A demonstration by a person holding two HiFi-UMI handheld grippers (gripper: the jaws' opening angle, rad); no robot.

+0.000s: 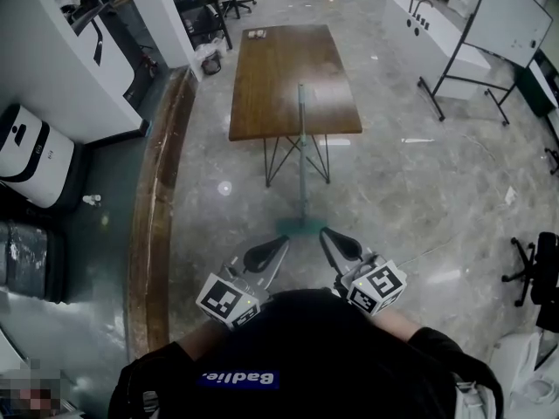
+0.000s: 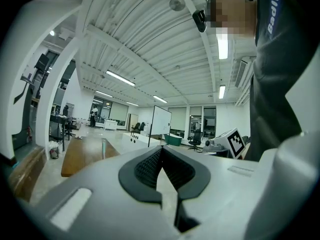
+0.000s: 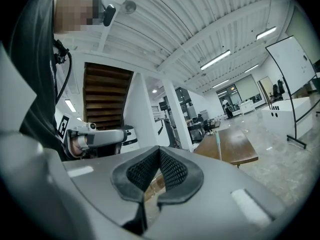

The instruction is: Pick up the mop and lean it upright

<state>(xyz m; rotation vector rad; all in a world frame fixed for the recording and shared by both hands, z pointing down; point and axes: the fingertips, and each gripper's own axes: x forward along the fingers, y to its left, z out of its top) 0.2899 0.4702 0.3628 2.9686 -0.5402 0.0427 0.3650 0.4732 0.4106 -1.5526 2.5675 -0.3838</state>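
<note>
The mop stands upright, its pale teal handle (image 1: 301, 138) leaning against the near edge of the brown wooden table (image 1: 262, 77) and its teal head (image 1: 295, 226) on the floor. Both grippers hover just short of the mop head, held close to my body. My left gripper (image 1: 278, 246) is shut and empty, and so is my right gripper (image 1: 332, 236). In the left gripper view the pads (image 2: 150, 165) meet with nothing between them, and the mop handle (image 2: 103, 148) rises by the table beyond. In the right gripper view the pads (image 3: 172, 168) also meet, with the mop handle (image 3: 218, 144) ahead.
A long wooden strip (image 1: 162, 199) runs along the floor at the left, beside white machines (image 1: 26, 151). A whiteboard on a stand (image 1: 511, 11) and a white counter (image 1: 432, 26) stand at the back right. A black office chair (image 1: 534, 267) is at the right edge.
</note>
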